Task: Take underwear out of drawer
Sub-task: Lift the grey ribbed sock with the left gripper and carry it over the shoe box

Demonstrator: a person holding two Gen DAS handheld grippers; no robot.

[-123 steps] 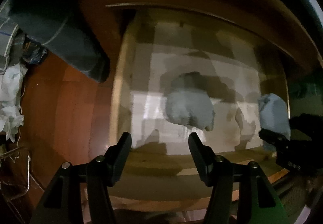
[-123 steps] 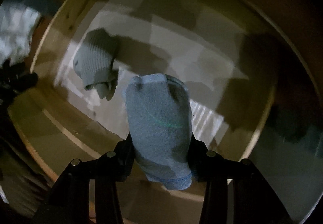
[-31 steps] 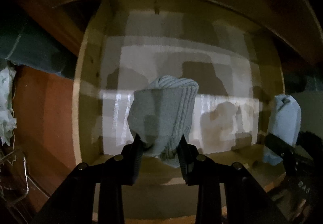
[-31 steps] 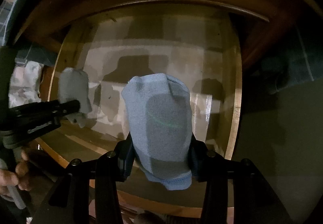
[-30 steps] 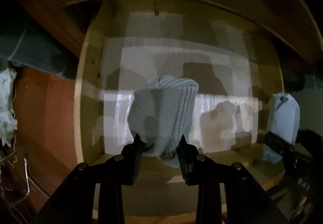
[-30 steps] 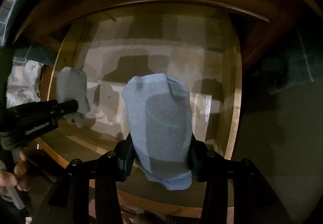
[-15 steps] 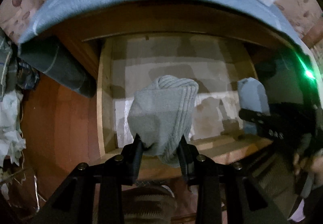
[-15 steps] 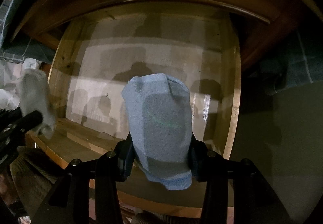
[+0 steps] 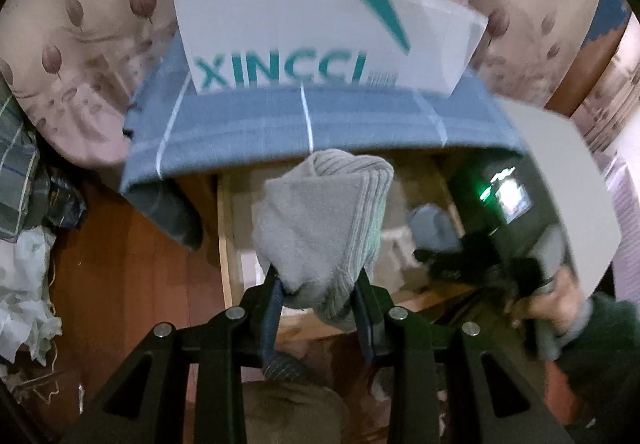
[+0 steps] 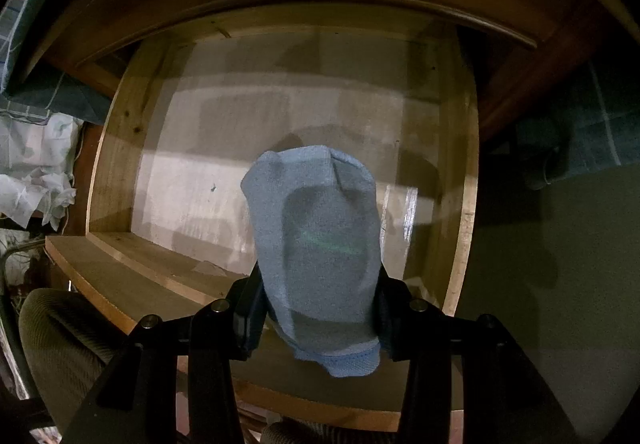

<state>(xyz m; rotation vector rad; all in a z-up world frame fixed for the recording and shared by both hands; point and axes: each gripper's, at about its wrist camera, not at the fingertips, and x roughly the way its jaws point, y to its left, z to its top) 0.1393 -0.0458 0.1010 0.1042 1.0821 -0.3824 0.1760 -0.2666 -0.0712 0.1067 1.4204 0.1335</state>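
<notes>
On my left, the left gripper is clamped on a folded grey ribbed knit garment, held up clear above the open pale wooden drawer — near the white box with teal lettering. On my right, the right gripper pinches a folded light-blue knit garment over the drawer's bare floor. Both pieces look out to me — only setting them down seems left.

Below the right gripper, the drawer is lying open, its pale floor bare and its wooden walls closing in the sides. Ahead of the left gripper, a white box on blue checked cloth is overhanging the drawer.
</notes>
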